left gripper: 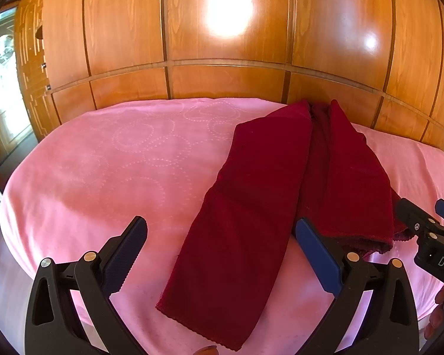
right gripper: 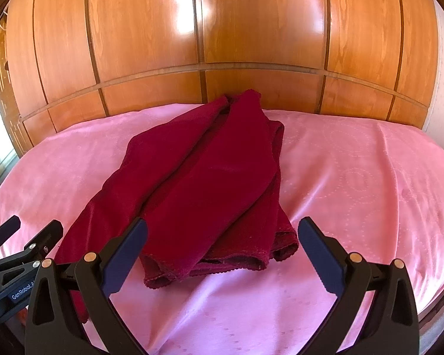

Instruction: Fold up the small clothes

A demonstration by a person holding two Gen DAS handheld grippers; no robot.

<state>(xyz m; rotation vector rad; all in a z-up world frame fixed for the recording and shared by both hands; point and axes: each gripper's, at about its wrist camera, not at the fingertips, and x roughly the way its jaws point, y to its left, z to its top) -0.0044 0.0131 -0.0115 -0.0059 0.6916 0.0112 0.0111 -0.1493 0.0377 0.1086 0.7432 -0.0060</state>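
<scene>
A pink bedspread point(left gripper: 103, 162) with dotted circles covers the bed. Behind it stands a glossy wooden panelled wardrobe point(left gripper: 222, 44), bright with glare; daylight enters at a window point(left gripper: 0, 74) left.

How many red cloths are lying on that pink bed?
1: a single dark red cloth lies in long loose folds on the pink bedcover, just ahead of both open grippers. Its bunched layers could hide a second piece, but none shows.

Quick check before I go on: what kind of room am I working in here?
Most likely a bedroom. The dark red garment lies on a bed with a pink patterned bedspread, and glossy wooden wardrobe doors stand right behind it. Both grippers, left and right, are open above the bedspread.
</scene>
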